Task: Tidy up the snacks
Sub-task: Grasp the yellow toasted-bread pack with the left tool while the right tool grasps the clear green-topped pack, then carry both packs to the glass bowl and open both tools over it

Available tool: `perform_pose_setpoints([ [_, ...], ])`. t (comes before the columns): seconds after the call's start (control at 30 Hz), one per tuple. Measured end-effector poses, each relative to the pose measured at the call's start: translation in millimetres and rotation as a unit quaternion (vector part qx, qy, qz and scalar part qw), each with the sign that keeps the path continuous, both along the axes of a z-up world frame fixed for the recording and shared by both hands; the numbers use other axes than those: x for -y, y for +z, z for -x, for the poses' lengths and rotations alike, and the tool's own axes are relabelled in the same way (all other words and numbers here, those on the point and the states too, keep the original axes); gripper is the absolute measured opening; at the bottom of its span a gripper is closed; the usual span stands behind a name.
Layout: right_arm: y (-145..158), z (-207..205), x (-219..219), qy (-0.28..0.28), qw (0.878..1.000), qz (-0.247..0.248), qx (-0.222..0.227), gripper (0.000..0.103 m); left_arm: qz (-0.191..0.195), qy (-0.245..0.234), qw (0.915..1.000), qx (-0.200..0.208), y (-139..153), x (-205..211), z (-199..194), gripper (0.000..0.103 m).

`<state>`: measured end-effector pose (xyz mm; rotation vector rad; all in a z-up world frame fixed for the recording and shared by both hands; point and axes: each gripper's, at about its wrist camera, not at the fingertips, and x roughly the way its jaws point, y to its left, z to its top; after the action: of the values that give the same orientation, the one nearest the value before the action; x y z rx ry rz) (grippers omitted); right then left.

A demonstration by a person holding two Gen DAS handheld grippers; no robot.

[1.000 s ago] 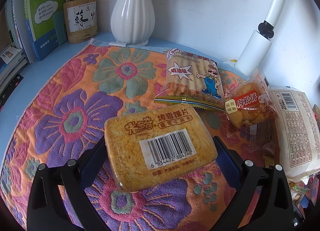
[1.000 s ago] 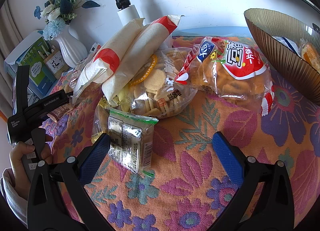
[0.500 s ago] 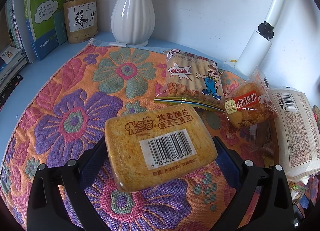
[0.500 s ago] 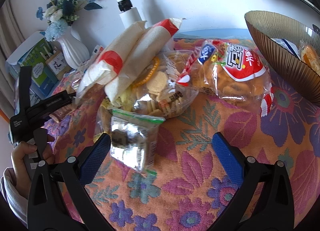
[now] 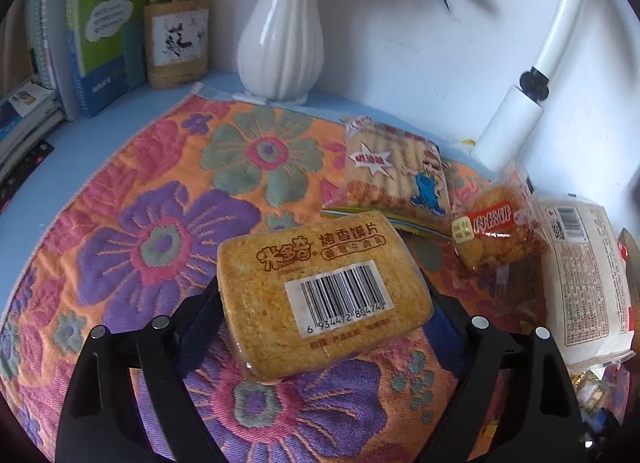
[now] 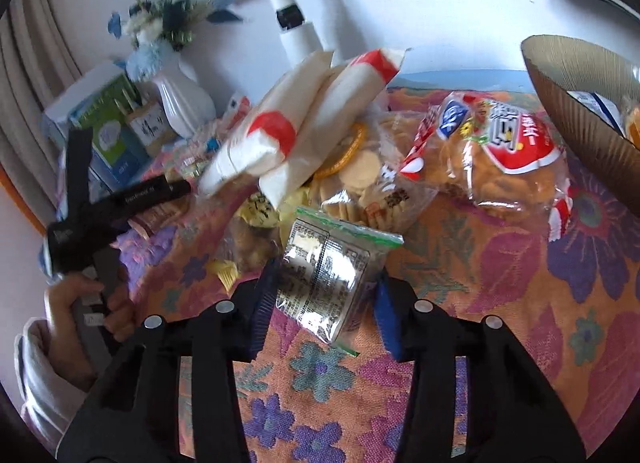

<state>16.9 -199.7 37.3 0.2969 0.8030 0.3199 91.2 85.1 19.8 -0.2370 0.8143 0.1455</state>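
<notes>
Since the earlier frame the right gripper has narrowed sharply around the silver packet, which before lay beside its left finger only; its jaws are closing now, and the blue pads sit at the packet's two sides, apparently touching it; the packet stands tilted, green top edge far, over the floral cloth. The left gripper has drawn in slightly on the toast pack, which has barely shifted; its jaws are closing, both pads against the pack's sides, the pack lifted clear of the cloth, barcode up. Far of the silver packet lies the snack heap: two white-and-red bags leaning on a clear cracker bag, a red-labelled bag to their right; a ribbed bowl stands far right. In the left view a biscuit pack and a small cake lie beyond the toast pack; a white vase stands far, at the cloth's edge.
</notes>
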Motion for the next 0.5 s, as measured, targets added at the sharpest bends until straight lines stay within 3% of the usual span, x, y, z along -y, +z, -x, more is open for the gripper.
perform_pose_setpoints([
  [0.5,17.4,17.0,8.9,-0.003,0.996,-0.05,0.071,0.044,-0.004,0.029,0.9991,0.031,5.8,-9.1,13.3,0.086],
])
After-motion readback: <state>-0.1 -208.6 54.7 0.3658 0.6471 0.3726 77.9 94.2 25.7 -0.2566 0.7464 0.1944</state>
